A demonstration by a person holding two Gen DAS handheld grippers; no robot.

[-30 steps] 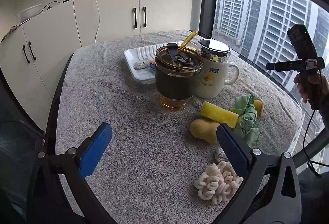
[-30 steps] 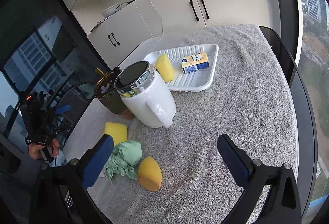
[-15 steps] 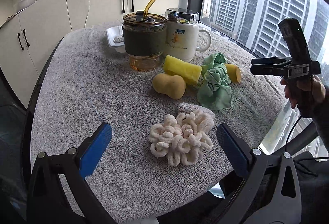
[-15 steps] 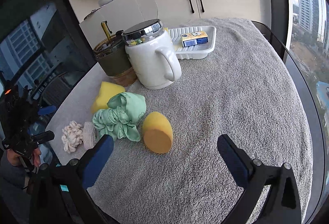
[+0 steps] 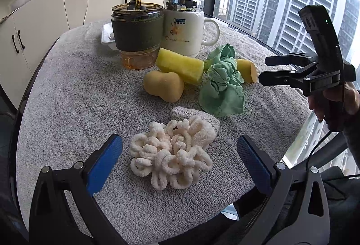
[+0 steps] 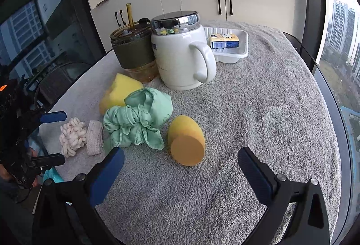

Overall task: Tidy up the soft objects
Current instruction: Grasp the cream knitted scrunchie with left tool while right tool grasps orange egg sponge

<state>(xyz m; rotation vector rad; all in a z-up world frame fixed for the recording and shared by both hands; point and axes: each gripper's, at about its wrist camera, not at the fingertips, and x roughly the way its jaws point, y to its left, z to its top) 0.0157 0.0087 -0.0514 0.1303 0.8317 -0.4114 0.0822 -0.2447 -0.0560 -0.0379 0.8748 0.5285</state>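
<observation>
Cream looped scrunchie (image 5: 172, 155) is lying on grey towelling (image 5: 78, 110); green scrunchie (image 5: 221, 85), yellow sponges (image 5: 180, 64), white mug (image 5: 183, 33) are showing plain colours.

bare towel (image 6: 258, 114) right, mug (image 6: 180, 60) blocking tray (image 6: 243, 51)

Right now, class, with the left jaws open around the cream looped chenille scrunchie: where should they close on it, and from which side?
Close across the cream looped chenille scrunchie at its bulky middle, coming in low from the near table edge. It lies flat, loops splayed, between the open left gripper.
</observation>
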